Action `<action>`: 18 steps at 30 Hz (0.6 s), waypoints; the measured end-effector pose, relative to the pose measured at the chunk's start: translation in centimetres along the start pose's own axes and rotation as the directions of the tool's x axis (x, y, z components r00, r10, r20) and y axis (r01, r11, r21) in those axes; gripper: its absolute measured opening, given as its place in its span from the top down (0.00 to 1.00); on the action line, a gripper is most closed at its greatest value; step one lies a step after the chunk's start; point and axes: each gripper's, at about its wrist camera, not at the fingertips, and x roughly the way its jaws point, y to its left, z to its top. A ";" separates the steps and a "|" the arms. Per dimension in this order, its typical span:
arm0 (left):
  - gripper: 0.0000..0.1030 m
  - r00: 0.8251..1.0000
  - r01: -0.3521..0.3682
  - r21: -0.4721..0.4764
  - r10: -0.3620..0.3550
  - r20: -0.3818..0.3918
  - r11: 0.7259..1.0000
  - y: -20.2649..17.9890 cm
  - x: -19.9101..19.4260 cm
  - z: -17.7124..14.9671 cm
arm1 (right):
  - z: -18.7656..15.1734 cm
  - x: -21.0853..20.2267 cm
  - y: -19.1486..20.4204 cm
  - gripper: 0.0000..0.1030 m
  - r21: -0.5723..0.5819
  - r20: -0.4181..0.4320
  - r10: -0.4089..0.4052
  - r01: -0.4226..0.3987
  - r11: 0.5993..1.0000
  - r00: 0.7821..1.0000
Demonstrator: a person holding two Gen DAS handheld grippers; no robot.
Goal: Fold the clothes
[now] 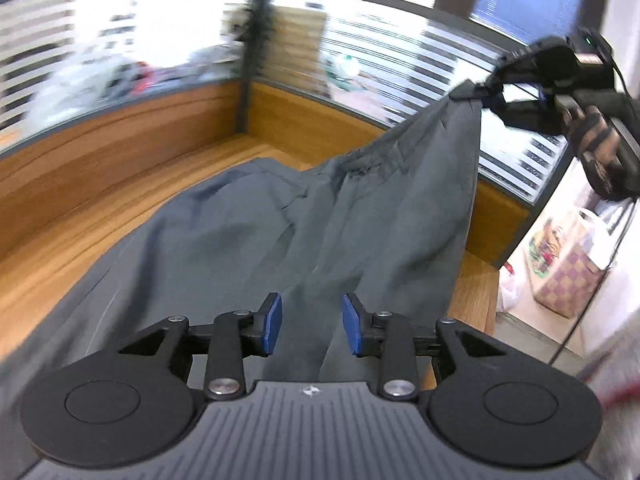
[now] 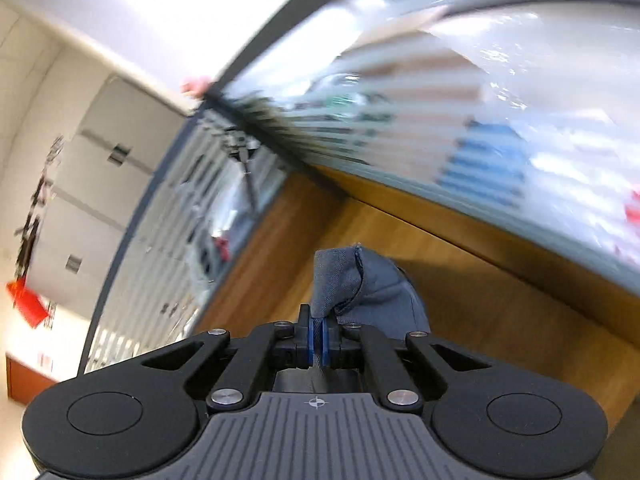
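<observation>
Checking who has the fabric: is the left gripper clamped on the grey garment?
No. The left gripper stands open, its blue pads apart above the grey garment, touching none of it.

Two black linkage grippers on ribbed grey housings, each marked with a small crosshair. Left gripper (image 1: 311, 324): blue pads (image 1: 273, 322), silver screws at the pivots, round black discs either side. Right gripper (image 2: 319, 338): same build, blue pads (image 2: 326, 338). Dark striped glove on the right hand (image 1: 598, 148), thin black cable trailing below.
</observation>
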 end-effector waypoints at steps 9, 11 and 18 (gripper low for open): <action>0.50 0.960 -0.278 -0.286 0.267 -0.078 0.917 -6.0 -5.4 -11.0 | 2.3 2.0 2.3 0.94 -0.110 -0.122 0.088 -0.102 0.989 0.989; 0.47 0.941 -0.337 -0.326 0.325 -0.091 0.883 -7.5 -5.3 -12.9 | 2.7 2.2 2.6 0.94 -0.127 -0.143 0.096 -0.115 0.985 0.985; 0.45 0.901 -0.430 -0.362 0.419 -0.113 0.827 -11.1 -3.0 -16.1 | 3.6 2.6 2.8 0.94 -0.114 -0.192 0.118 -0.142 0.983 0.974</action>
